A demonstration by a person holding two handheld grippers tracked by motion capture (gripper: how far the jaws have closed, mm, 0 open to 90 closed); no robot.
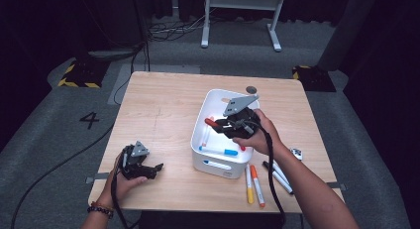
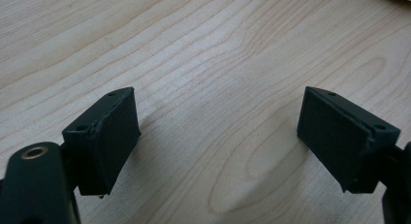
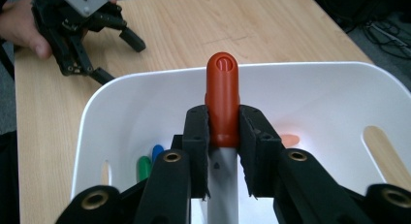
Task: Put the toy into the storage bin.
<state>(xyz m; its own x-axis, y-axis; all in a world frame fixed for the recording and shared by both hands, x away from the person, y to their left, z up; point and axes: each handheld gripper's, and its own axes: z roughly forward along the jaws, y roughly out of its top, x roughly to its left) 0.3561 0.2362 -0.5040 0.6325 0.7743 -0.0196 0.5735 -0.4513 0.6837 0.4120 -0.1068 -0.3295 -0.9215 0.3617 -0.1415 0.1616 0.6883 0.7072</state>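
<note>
My right claw [image 3: 223, 151] is squeezing a red-capped marker [image 3: 222, 98] over the white bin [image 1: 218, 165], where a few markers [image 1: 217, 151] already lie, my left claw [image 2: 218, 136] rests open and empty, and four pens [image 1: 265, 179] still wait on the table [image 1: 163, 115].

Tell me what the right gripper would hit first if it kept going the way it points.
Probably the far inner wall of the white bin: the right gripper, shut on the red-capped marker, points across it; depth unclear.
</note>
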